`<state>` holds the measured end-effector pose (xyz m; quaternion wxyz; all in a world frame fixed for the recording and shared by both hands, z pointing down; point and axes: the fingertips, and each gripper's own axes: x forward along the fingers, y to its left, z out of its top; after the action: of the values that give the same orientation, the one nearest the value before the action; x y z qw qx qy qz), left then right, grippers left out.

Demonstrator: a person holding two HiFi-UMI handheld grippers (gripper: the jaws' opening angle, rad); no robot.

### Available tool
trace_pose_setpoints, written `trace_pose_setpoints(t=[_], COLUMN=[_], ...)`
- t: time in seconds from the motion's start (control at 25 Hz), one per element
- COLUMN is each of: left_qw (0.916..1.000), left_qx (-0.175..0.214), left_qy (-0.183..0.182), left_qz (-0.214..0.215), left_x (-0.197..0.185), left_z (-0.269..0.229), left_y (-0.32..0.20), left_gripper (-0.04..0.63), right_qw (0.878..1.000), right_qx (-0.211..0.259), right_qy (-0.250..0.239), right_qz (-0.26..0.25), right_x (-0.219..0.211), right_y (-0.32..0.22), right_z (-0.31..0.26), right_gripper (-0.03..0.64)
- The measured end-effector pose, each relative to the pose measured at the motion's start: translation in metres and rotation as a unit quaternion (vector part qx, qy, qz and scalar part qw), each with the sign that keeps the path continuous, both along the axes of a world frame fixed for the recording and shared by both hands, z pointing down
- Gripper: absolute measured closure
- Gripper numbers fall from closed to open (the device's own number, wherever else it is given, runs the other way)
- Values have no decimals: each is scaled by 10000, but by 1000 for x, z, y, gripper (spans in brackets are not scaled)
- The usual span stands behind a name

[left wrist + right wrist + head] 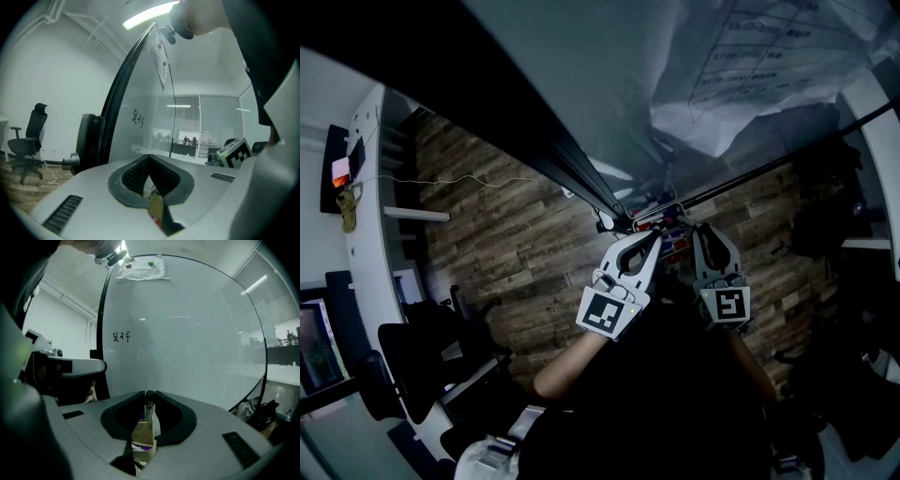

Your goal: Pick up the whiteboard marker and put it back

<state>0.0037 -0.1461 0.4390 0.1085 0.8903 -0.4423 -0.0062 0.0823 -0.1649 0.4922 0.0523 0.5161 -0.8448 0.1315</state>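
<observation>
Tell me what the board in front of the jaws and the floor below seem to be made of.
Board: probably glass or a glossy glass-like panel. It is smooth, with a dark edge, and it mirrors ceiling lights and office windows.
Floor: wood-look planks in matt brown, laid as staggered boards with visible grain. It could be real wood, laminate or vinyl.

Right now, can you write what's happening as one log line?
right gripper: shut on whiteboard marker | left gripper: shut | whiteboard: straight ahead of both
</observation>
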Motion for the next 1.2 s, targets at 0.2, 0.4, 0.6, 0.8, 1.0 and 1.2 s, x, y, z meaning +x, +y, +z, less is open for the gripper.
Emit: trace_pose_setpoints(t=[0.2, 0.4, 0.6, 0.8, 1.0, 1.2], left_qw=[10000, 10000, 10000, 10000, 10000, 10000], left_qx=[20, -7, -7, -18, -11, 7], left_qy=[-2, 23, 34, 44, 41, 36], left_qz=[-14, -19, -28, -19, -4, 3], left_x=[-1, -2, -4, -5, -5, -5], left_z=[0, 0, 0, 1, 1, 1], left_y=[0, 1, 1, 2, 2, 3], left_gripper=[588, 588, 588, 588, 588, 588], right_qw=[10000, 9999, 9998, 9995, 9994, 9993], right_qx=[-17, -73, -104, -160, -150, -142], right_qy=[32, 98, 175, 261, 299, 340], right_qz=[-20, -30, -72, -89, -92, -82], right_x=[-1, -3, -5, -8, -9, -12], right_y=[0, 0, 0, 1, 1, -1], right_z=[3, 7, 11, 16, 18, 21], right_gripper=[537, 537, 537, 537, 537, 537])
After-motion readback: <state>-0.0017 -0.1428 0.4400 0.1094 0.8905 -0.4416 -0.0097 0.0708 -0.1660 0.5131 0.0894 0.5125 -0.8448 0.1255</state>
